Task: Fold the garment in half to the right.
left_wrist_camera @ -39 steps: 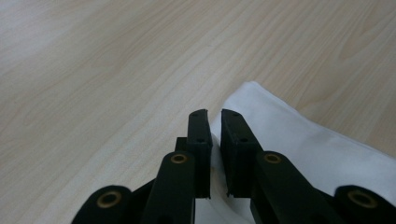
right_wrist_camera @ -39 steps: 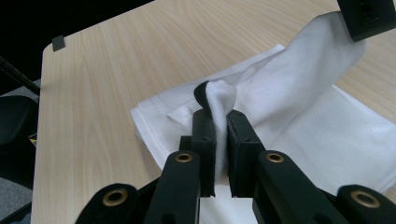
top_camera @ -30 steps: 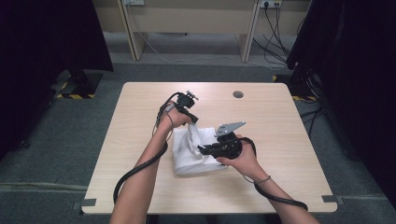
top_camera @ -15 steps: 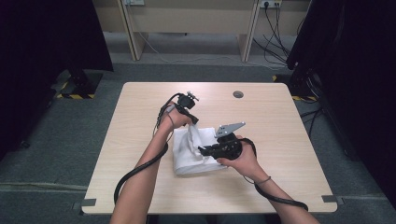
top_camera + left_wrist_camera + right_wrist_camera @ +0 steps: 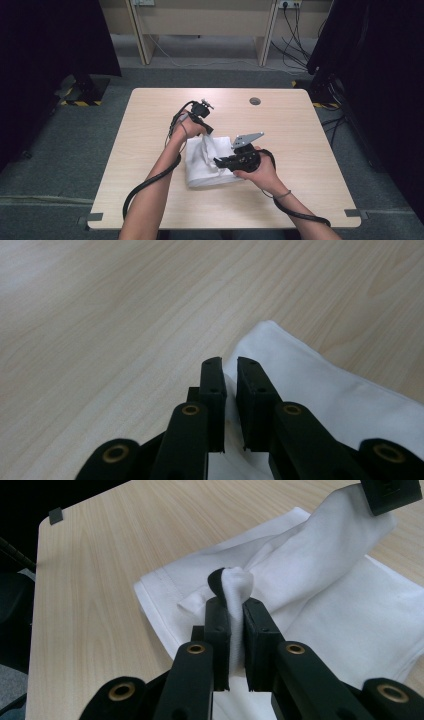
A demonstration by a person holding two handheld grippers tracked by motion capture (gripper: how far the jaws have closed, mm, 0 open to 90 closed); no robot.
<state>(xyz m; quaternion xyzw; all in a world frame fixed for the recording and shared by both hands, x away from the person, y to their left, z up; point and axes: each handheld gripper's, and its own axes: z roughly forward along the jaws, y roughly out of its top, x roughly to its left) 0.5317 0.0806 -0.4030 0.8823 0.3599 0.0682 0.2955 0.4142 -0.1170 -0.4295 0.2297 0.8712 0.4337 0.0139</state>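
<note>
So the right tongs (image 5: 231,611) are being clenched on a bunched fold of the white cloth (image 5: 345,610), and the left tongs (image 5: 229,371) are being clamped on another bit of that same layer, farther up and to the left. Between them a loose strip of fabric is being held lifted, running near-right to far-left, while the rest of the cloth is lying folded on the desk (image 5: 300,130), near the middle. Both hands are being kept equally close to it. No labels or writing are being spotted anywhere.
</note>
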